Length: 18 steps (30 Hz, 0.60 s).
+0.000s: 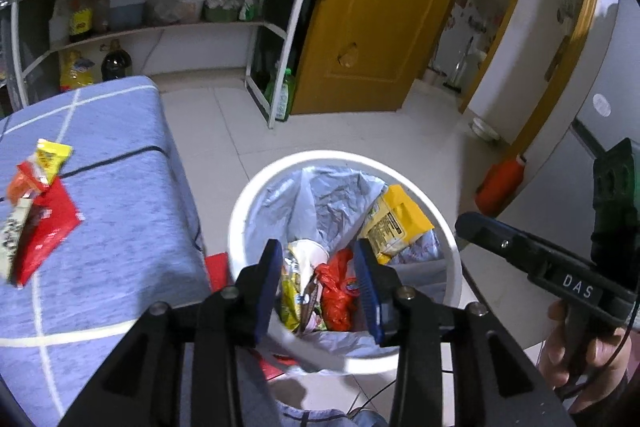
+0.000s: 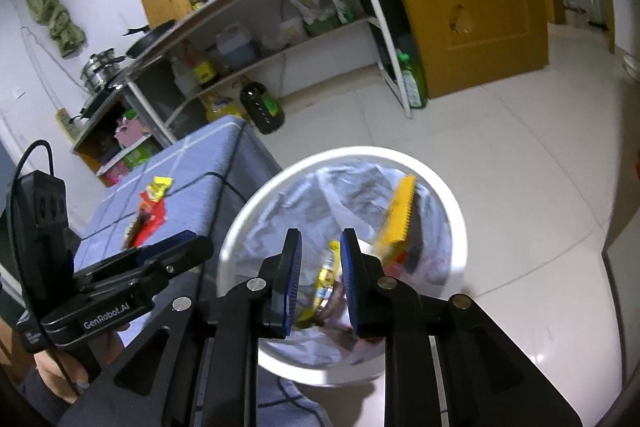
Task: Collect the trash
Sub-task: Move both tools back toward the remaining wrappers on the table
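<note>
The left gripper [image 1: 320,283] and the right gripper [image 2: 320,279] both hang over the round white plastic bin [image 1: 240,211] lined with a grey bag, jaws apart and holding nothing. Yellow, red and green wrappers [image 1: 396,223] lie inside it; more red and yellow wrappers [image 1: 44,211] sit near the blue-covered table's [image 1: 120,155] left edge.

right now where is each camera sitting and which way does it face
Left wrist: rides the left tongs, looking down into the white bin; its blue fingers stand apart with nothing between them, and the right tongs and the hand holding them show at the right edge.
Right wrist: rides the right tongs, over the same bin from the other side; open, nothing held, with the left tongs at lower left.
Shared: the bin, the yellow packet inside it, the wrappers on the blue cloth, the shelf and the door.
</note>
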Available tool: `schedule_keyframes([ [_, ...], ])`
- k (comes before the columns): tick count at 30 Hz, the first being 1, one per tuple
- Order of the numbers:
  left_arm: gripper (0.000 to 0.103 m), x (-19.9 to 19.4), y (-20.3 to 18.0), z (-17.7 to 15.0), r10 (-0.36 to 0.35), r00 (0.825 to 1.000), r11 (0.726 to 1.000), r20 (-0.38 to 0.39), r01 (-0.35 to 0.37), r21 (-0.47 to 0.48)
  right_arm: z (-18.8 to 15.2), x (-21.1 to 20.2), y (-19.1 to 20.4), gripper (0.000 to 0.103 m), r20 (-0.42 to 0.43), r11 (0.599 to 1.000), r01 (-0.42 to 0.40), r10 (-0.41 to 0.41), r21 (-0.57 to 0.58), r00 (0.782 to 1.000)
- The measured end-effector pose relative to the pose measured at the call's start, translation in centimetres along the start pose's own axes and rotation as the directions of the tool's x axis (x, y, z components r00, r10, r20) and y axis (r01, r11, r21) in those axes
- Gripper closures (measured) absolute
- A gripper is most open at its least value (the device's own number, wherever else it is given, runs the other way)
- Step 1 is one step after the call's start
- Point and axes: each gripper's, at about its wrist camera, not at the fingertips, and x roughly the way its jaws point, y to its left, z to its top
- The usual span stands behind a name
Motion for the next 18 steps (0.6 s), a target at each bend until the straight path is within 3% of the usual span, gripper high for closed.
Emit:
schedule_keyframes([
  [8,0.059,-5.1,3.8,-1.2,0.066,0.996,0.998,0.067,-0.065,-0.016,0.3,-0.9,4.9,0.082,0.024,0.995,-0.059,0.061,-0.076,0.998],
  [18,0.058,-8.9,11.4,-2.8,0.206,0.975,0.975,0.081,-0.198,-0.098,-0.8,3.4,12.8,0.082,-0.083,0.967,-0.160,0.146,-0.197,0.986],
])
